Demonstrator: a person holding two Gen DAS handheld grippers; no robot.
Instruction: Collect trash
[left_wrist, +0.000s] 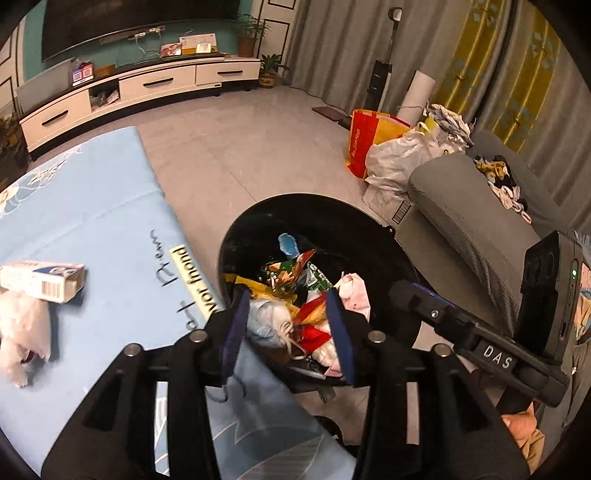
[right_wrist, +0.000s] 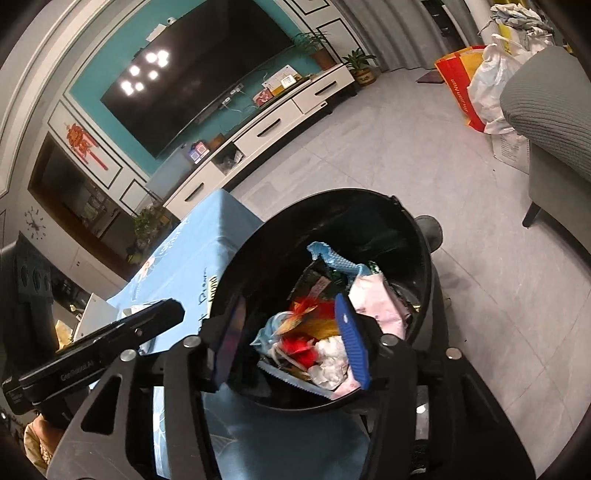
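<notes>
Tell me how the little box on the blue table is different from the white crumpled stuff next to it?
The small carton is stiff and boxy, lying on its side with an open end and a barcode; the white crumpled wad is soft and shapeless. The carton has blue printing; the wad is plain white. Both sit on the blue tablecloth, not yet in the black trash bin.

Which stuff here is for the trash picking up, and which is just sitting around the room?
For the job:
- black bin, with wrappers inside
- small open box on the blue table cover
- white crumpled stuff beside it
- left gripper and right gripper, both open over the bin

Just lying about:
- TV
- white cabinet
- grey sofa
- red-yellow bag
</notes>
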